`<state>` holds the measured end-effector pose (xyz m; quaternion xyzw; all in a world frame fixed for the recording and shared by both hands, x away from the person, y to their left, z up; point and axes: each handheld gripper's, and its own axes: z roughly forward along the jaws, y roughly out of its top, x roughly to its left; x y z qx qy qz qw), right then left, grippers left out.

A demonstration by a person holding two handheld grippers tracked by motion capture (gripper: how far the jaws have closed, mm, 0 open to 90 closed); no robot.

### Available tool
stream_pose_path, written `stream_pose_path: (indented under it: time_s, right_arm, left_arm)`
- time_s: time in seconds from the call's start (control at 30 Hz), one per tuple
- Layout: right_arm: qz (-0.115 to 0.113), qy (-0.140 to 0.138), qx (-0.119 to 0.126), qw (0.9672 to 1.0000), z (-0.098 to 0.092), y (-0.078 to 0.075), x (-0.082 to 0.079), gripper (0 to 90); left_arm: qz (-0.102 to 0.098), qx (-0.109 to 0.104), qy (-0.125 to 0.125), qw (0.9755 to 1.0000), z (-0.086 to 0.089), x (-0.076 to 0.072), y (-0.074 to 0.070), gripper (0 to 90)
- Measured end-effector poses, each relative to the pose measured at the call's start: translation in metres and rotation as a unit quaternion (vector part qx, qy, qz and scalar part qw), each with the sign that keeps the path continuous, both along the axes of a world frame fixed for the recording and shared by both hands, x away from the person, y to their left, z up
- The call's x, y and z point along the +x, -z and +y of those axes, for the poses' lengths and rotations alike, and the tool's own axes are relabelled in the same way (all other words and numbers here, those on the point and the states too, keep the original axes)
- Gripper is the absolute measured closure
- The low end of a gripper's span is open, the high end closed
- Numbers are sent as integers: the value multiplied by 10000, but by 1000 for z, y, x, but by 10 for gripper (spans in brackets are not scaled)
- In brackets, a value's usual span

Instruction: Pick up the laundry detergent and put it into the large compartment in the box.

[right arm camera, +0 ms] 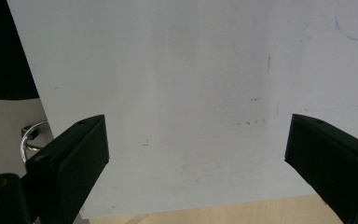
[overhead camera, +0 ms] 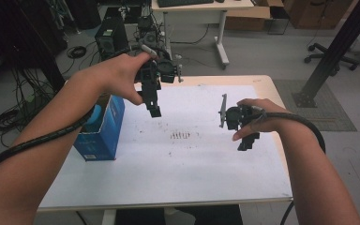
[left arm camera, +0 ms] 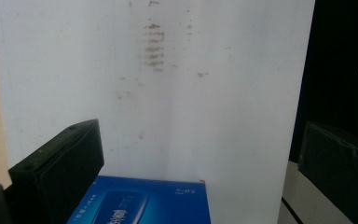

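The left hand-held gripper [overhead camera: 153, 108] hangs above the white worktop [overhead camera: 178, 178], its 2 jaws spread wide with nothing between them. A blue carton [overhead camera: 101, 129] stands just beside and below it, on the worktop's edge; in the left gripper view the carton [left arm camera: 144, 203] lies under the jaws, nearer the one on that view's left. Well apart, the right hand-held gripper [overhead camera: 246, 143] also gapes wide over bare sheet.
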<state>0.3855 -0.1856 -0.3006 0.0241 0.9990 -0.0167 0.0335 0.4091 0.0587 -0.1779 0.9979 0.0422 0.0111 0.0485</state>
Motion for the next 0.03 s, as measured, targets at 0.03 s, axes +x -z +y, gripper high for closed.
stream_pose_path:
  time_s: [0.03]
  right_arm:
    - [0, -14, 7, 10000, 0, 0, 0, 59]
  left_arm:
    - [-3, -10, 12, 10000, 0, 0, 0, 4]
